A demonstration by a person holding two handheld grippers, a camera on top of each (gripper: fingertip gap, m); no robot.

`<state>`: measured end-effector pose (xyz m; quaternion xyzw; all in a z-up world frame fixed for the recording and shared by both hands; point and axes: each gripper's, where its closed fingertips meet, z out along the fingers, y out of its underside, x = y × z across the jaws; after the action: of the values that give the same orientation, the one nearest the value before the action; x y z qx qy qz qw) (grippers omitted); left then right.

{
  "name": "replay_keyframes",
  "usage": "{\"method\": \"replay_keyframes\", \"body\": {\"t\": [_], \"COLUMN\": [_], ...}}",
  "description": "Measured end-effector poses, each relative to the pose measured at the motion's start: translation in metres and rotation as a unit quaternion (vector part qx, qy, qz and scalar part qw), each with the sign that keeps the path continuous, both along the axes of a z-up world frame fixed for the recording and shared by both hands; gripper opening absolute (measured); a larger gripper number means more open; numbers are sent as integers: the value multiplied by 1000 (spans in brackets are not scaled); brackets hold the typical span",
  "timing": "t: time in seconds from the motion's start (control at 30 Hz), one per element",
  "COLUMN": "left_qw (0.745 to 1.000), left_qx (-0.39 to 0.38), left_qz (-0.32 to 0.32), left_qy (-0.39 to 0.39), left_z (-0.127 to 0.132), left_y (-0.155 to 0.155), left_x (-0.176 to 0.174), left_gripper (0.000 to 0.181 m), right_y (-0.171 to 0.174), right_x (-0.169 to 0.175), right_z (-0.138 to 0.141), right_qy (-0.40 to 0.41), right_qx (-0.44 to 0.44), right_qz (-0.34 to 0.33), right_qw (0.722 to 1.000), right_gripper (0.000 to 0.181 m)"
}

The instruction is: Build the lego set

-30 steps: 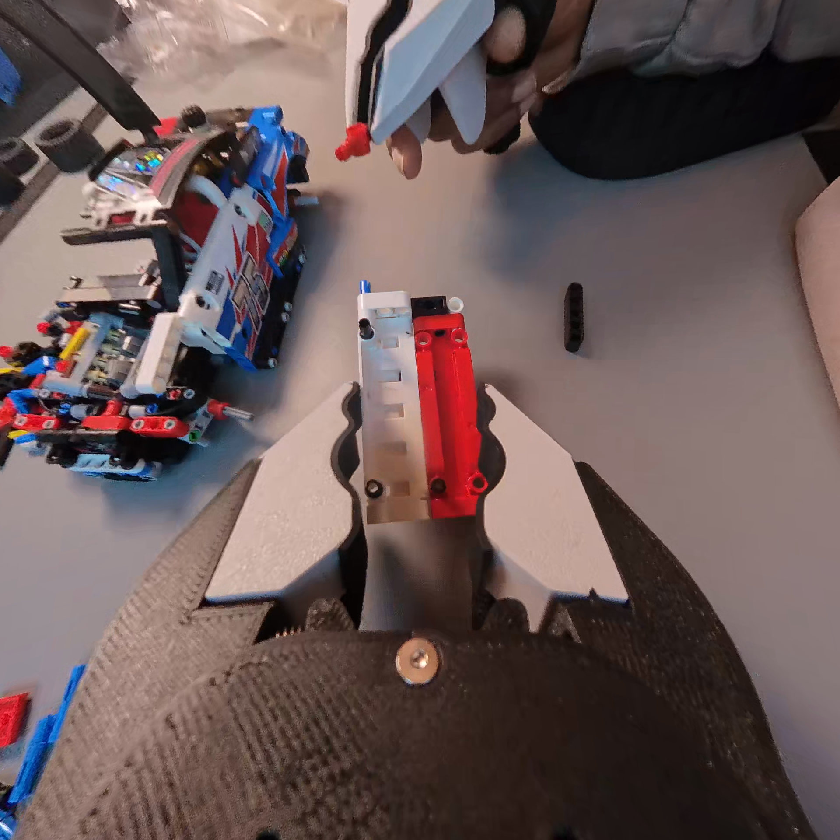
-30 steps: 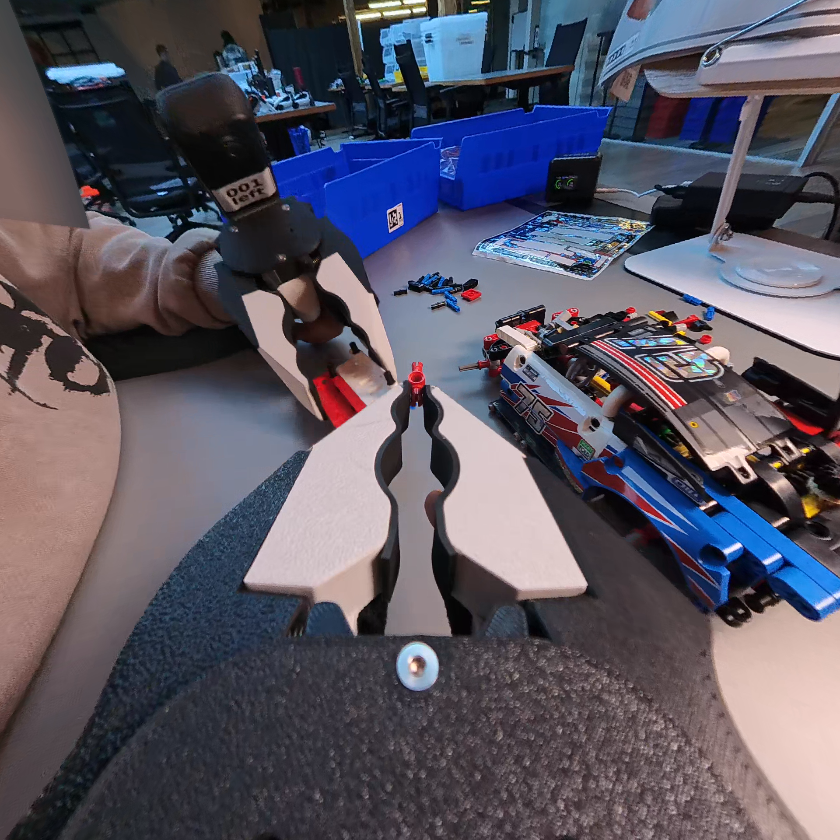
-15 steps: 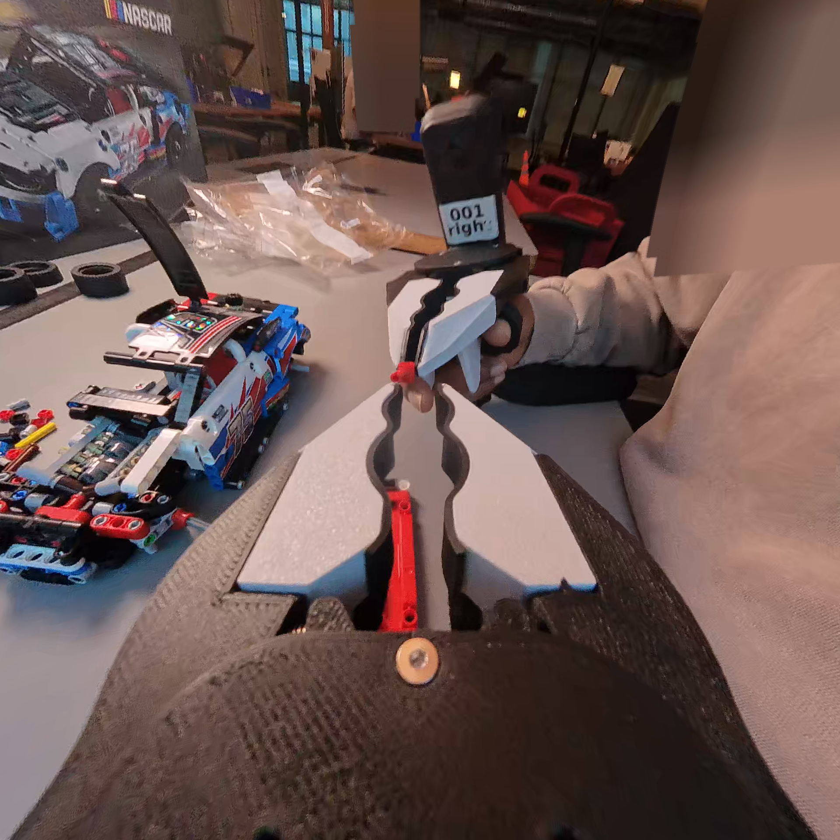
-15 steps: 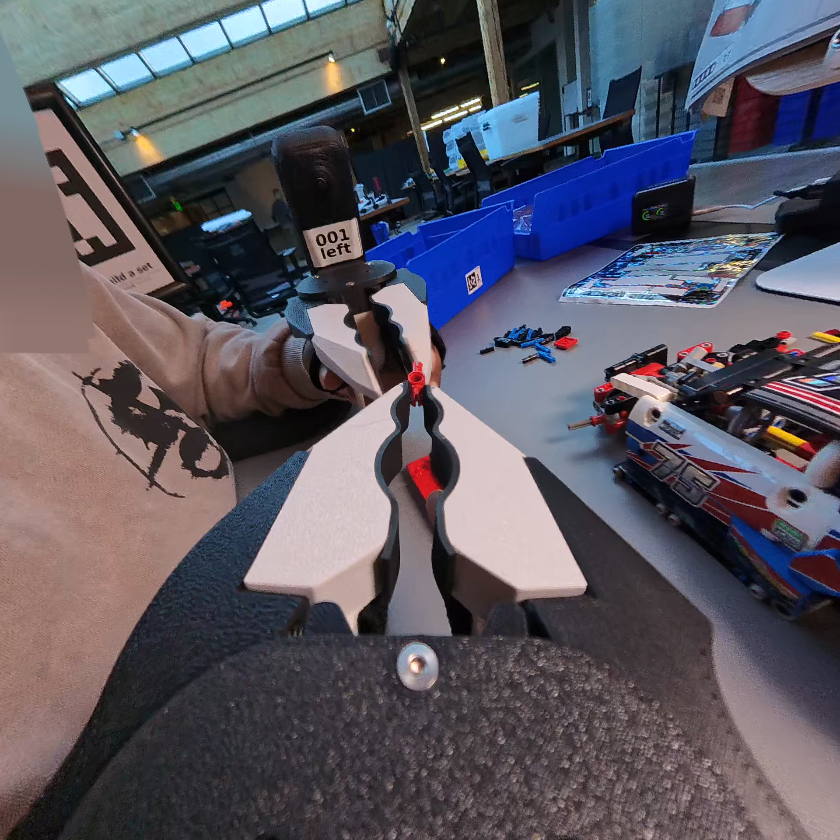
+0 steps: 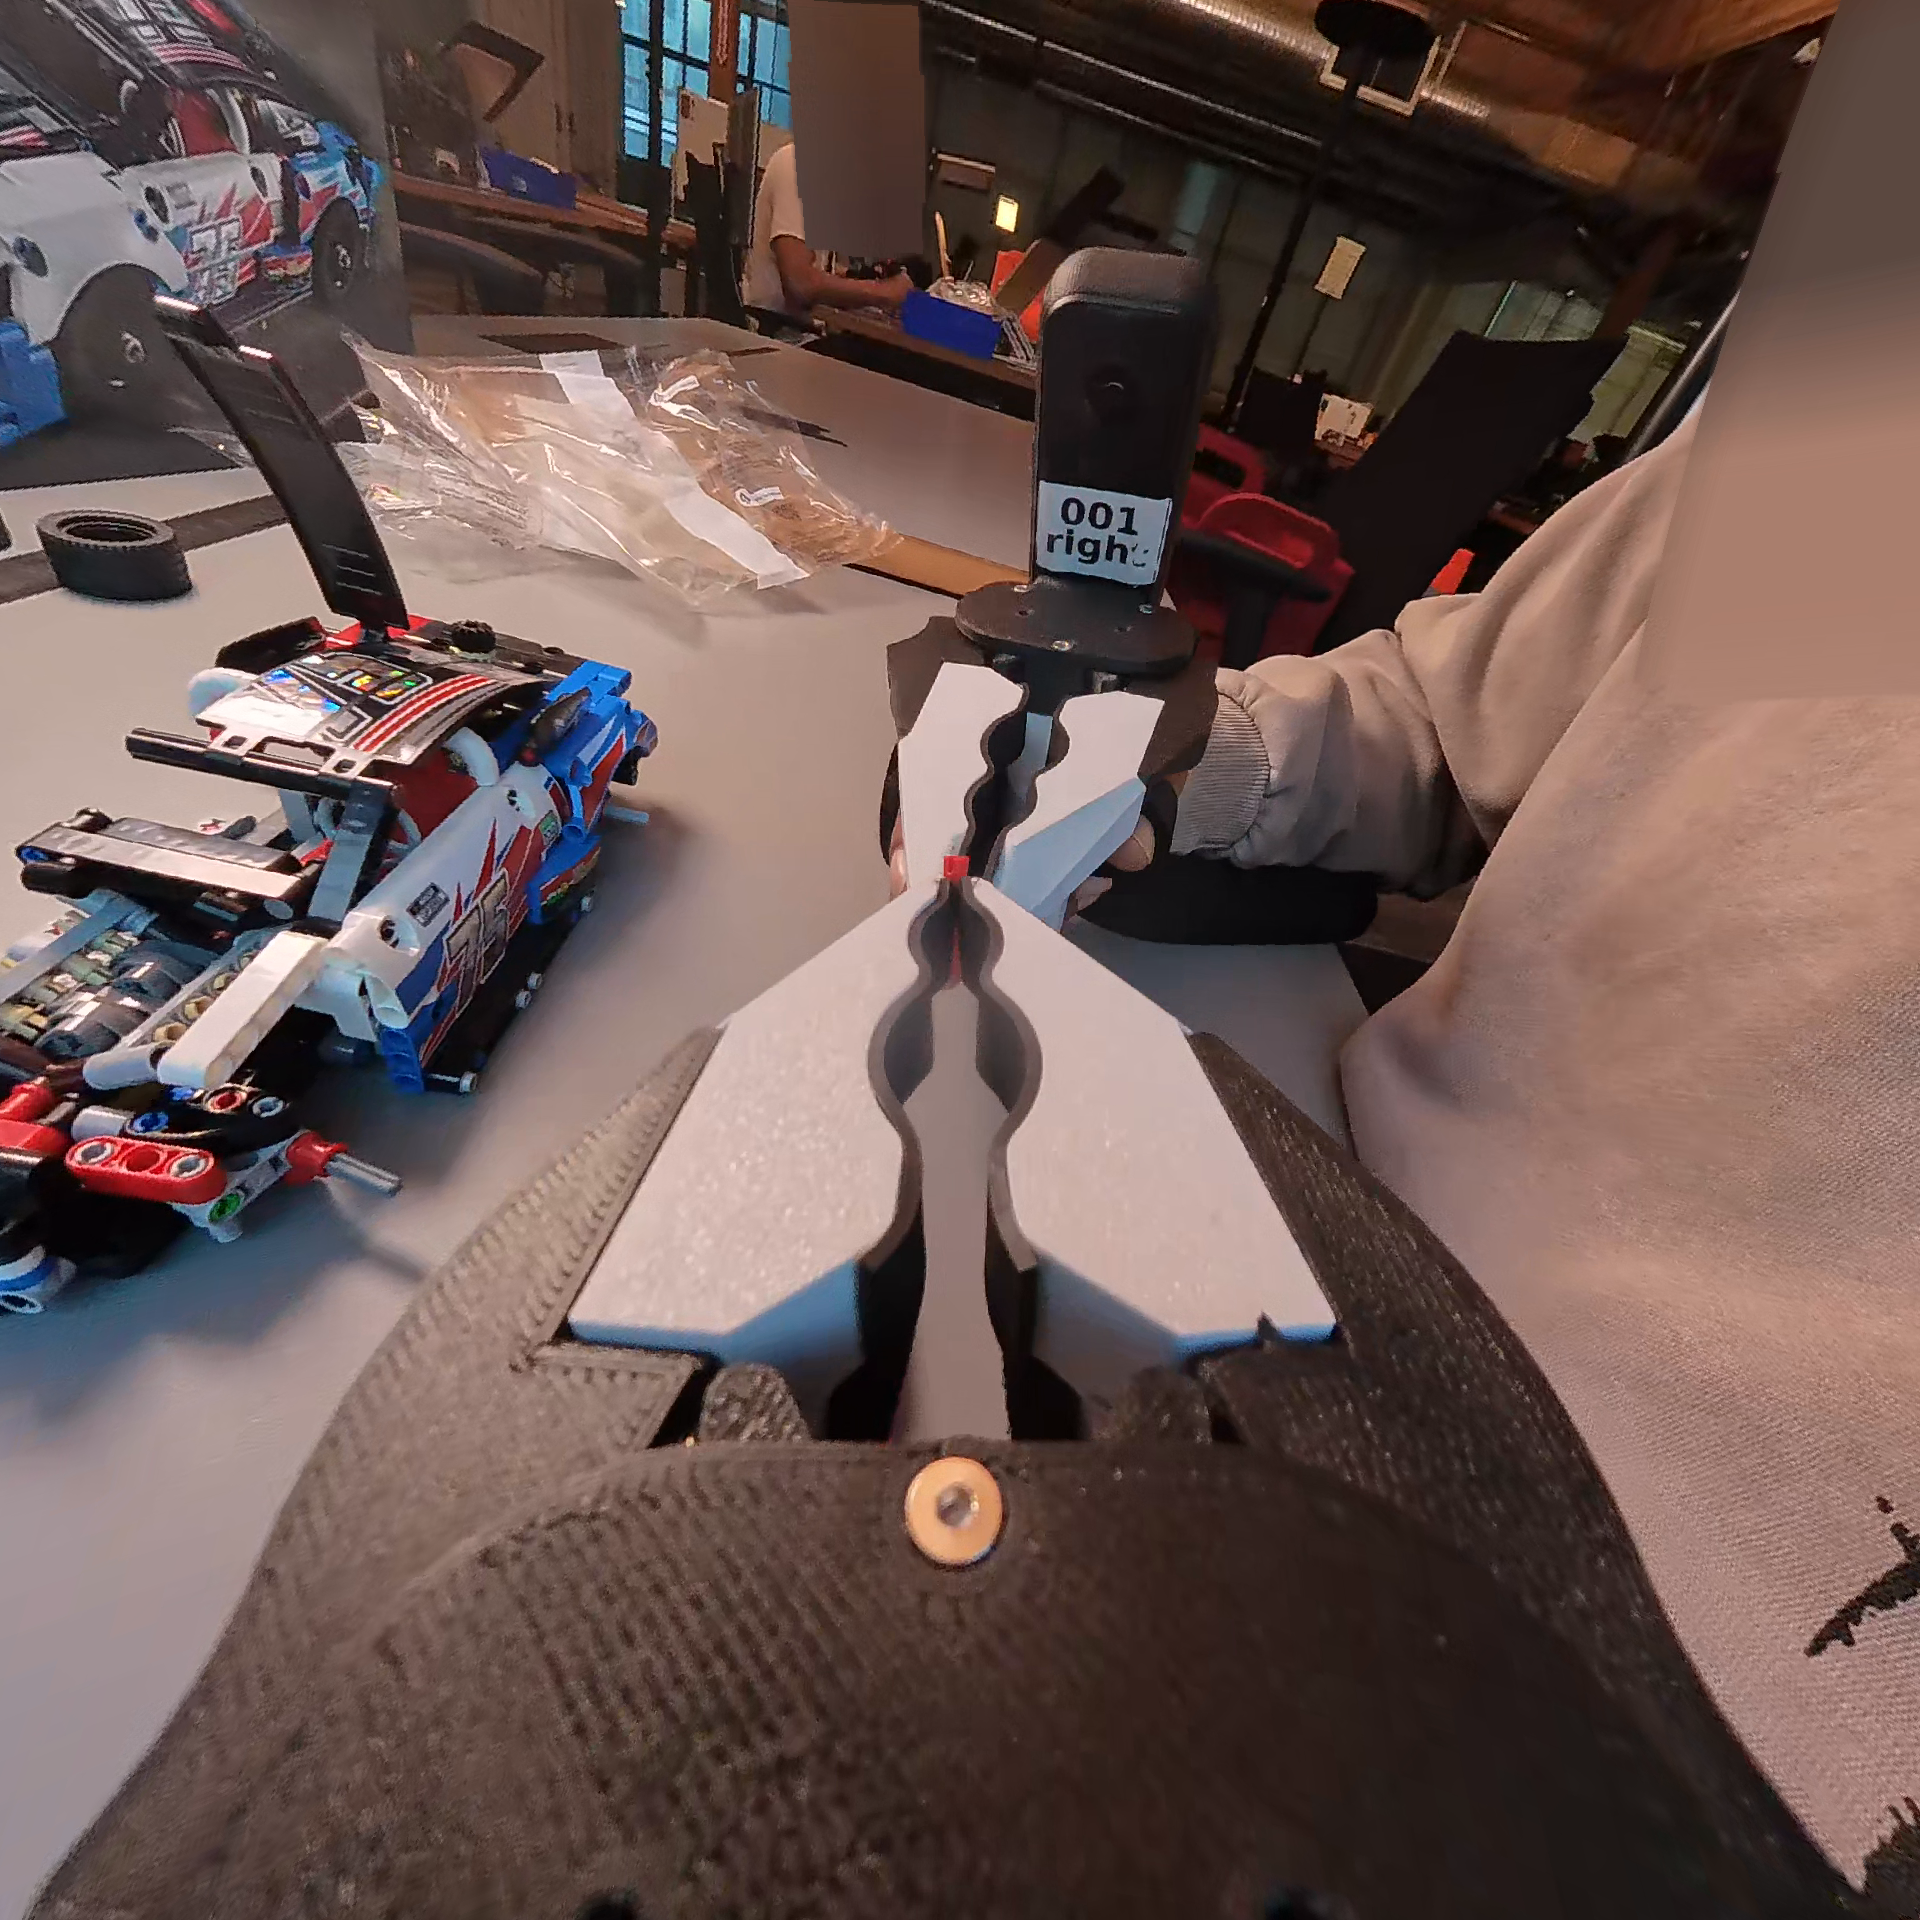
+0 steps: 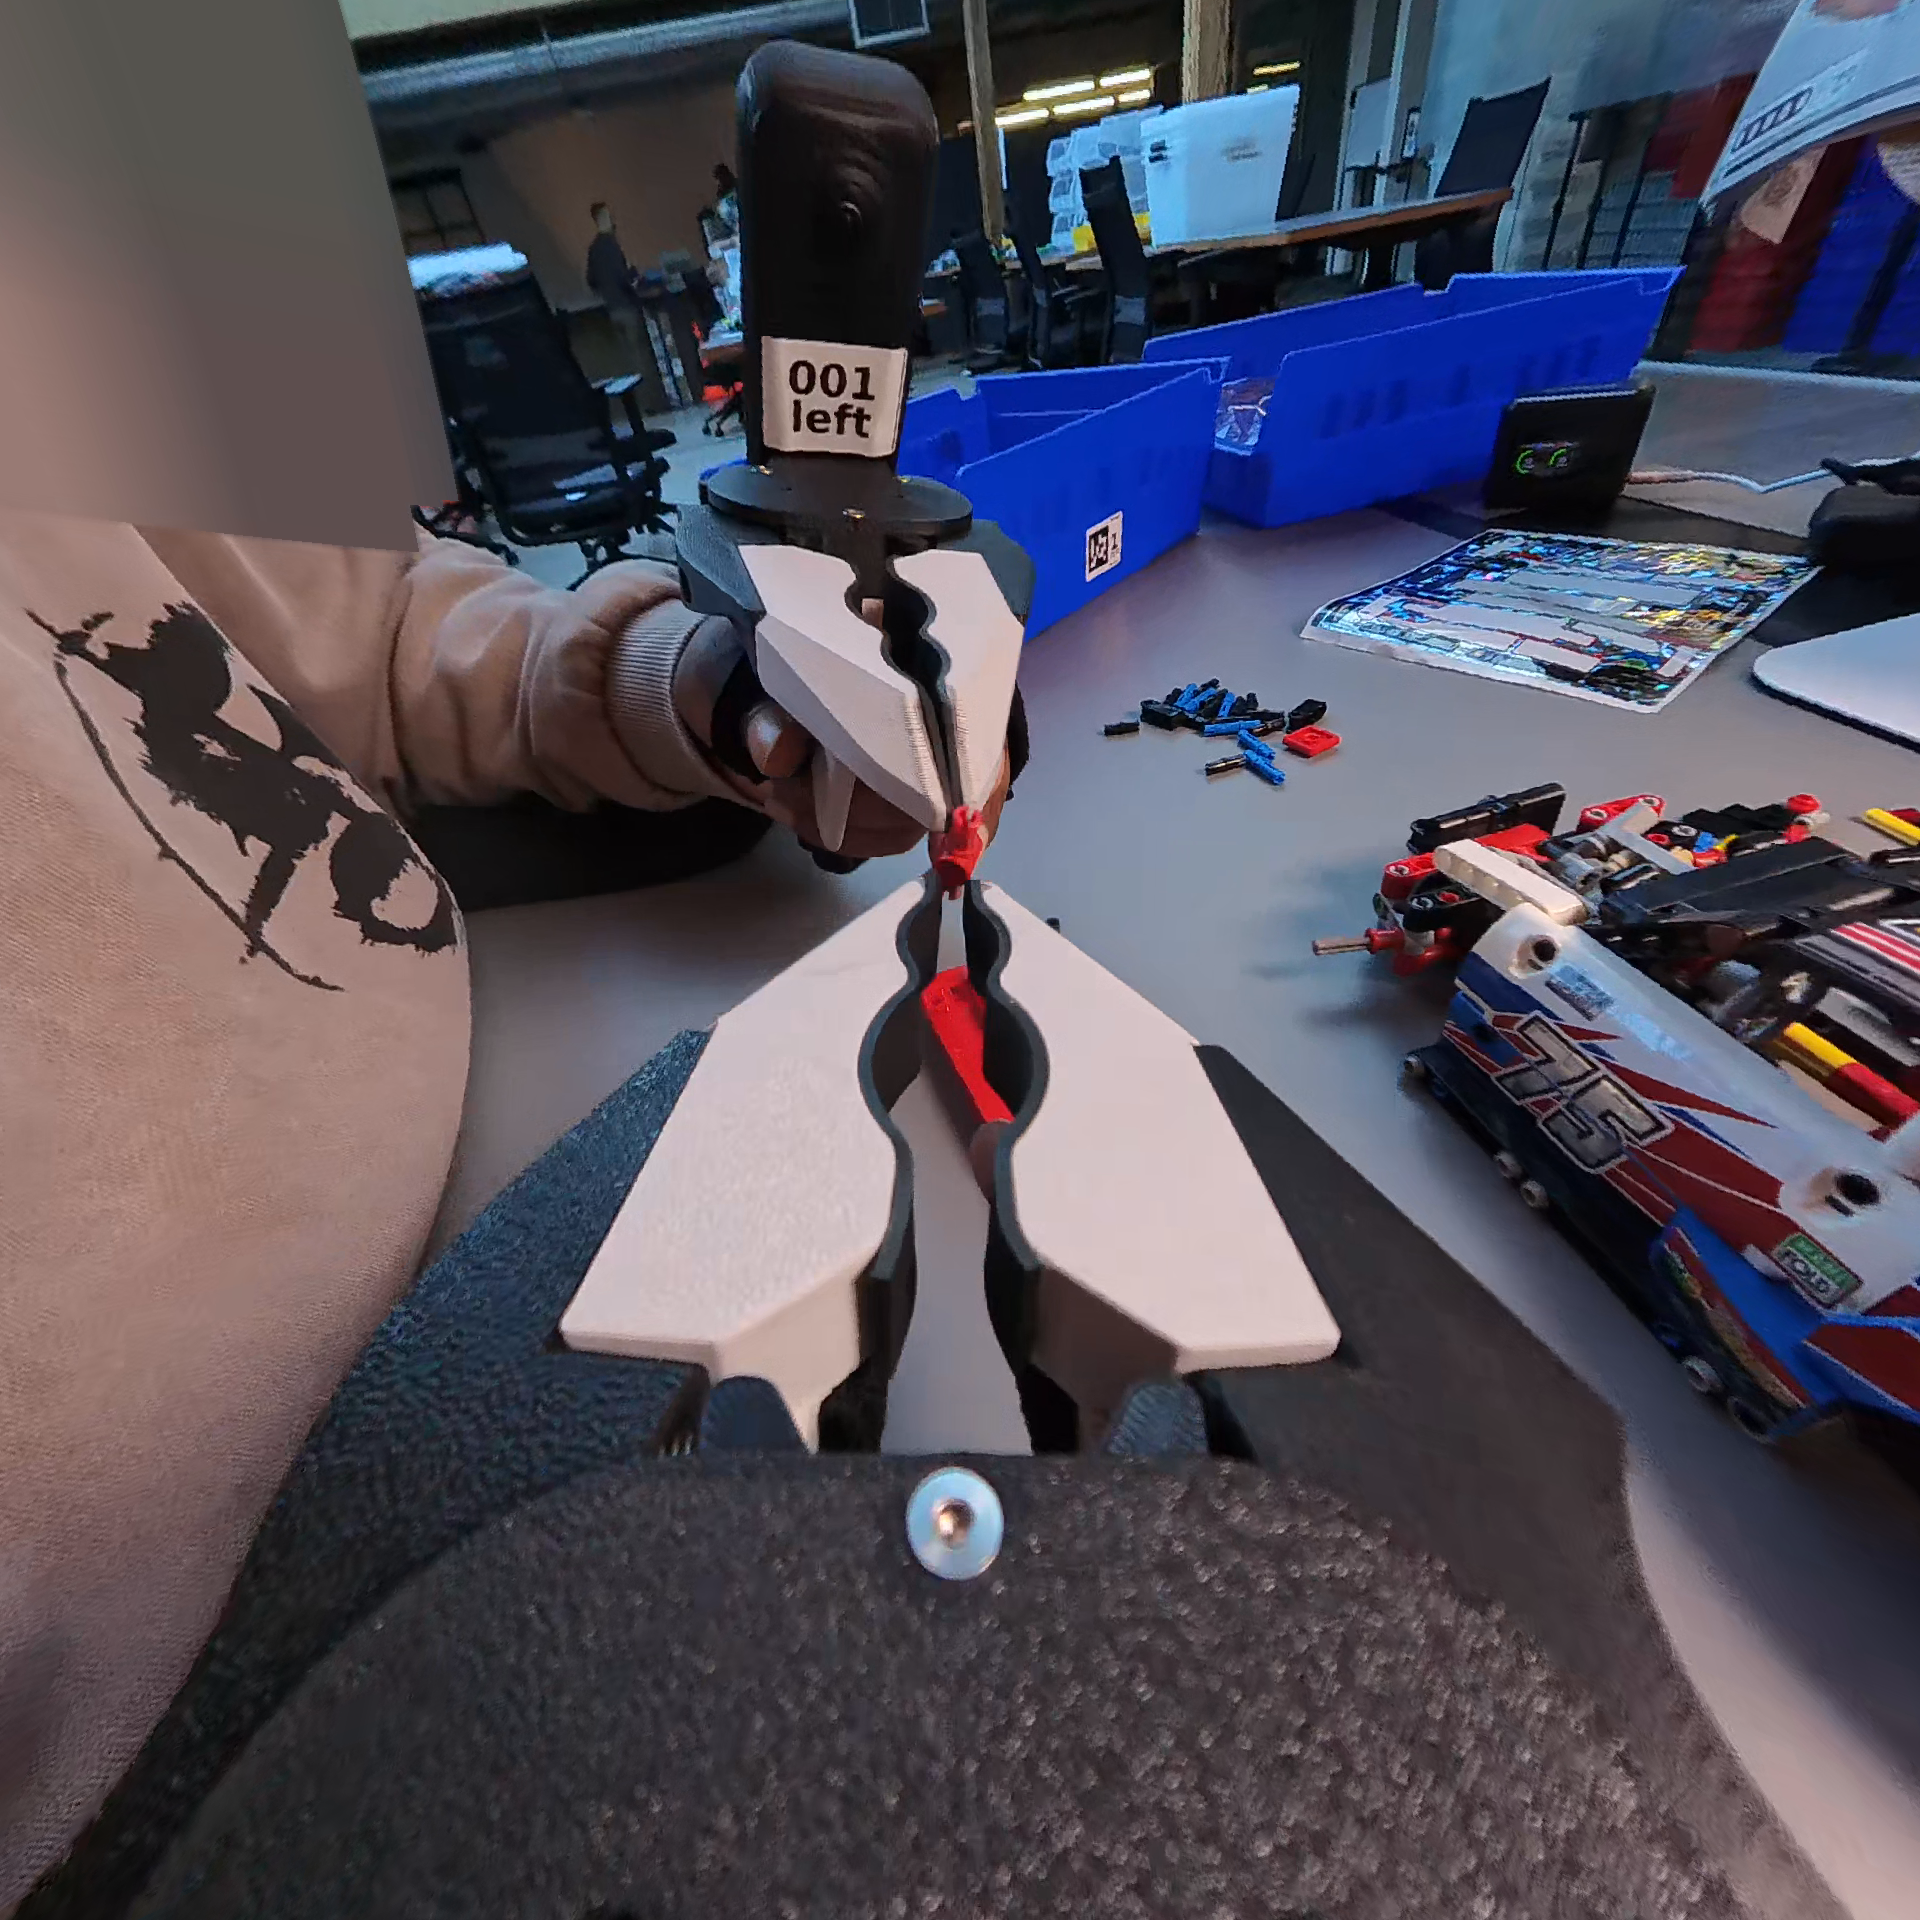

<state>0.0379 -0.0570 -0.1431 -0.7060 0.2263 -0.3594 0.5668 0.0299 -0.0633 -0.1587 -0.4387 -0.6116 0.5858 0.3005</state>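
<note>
A small red pin [image 6: 957, 844] is held in the air between both grippers, tip to tip. My left gripper [image 5: 954, 896] is shut on one end of the pin [image 5: 954, 871]. My right gripper [image 6: 948, 896] is shut on the other end. Each gripper shows in the other's view, the right one [image 5: 987, 831] and the left one [image 6: 940, 800]. A red panel piece [image 6: 966, 1049] lies on the grey table [image 6: 1195, 883] under my right gripper. The part-built red, white and blue race car stands on the table [image 5: 416, 883], [image 6: 1662, 1039].
Loose blue, black and red small parts [image 6: 1226, 717] lie beyond the grippers, with a sticker sheet [image 6: 1558, 613] and blue bins [image 6: 1351, 436] behind. Plastic bags [image 5: 603, 478] and a black tyre [image 5: 114, 540] lie past the car. The person's torso is close beside both grippers.
My left gripper let go of the white and red panel assembly, rose from the table and closed on the red pin that my right gripper holds. The two grippers moved together, tip to tip.
</note>
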Motion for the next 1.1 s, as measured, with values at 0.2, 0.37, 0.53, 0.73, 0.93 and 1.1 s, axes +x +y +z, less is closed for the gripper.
{"method": "replay_keyframes", "body": {"t": [0.2, 0.37, 0.53, 0.73, 0.93, 1.1], "left_qw": [1000, 1000, 1000, 1000, 1000, 999], "left_qx": [-2, -20, -15, 13, 21, 22], "left_qz": [5, 0, -3, -13, -8, -2], "left_qy": [-6, -2, -6, 11, 18, 24], "left_z": [0, -6, -4, -3, -3, -4], "left_y": [1, 1, -1, -4, -3, -3], "left_x": [-3, -3, -1, 6, 7, 5], "left_gripper": [3, 0, 0, 0, 0, 0], "right_y": [1, 0, -1, -5, -5, -5], "right_x": [2, 2, 2, 3, 5, 3], "right_z": [7, -2, -1, -3, -1, -2], "right_qy": [18, 5, 6, 4, 8, 7], "right_qx": [-2, 15, 12, 24, 18, 9], "right_qz": [0, -1, 2, 8, 11, 11], "right_qw": [1000, 1000, 1000, 1000, 1000, 1000], "right_gripper": [0, 0, 0, 0, 0, 0]}}
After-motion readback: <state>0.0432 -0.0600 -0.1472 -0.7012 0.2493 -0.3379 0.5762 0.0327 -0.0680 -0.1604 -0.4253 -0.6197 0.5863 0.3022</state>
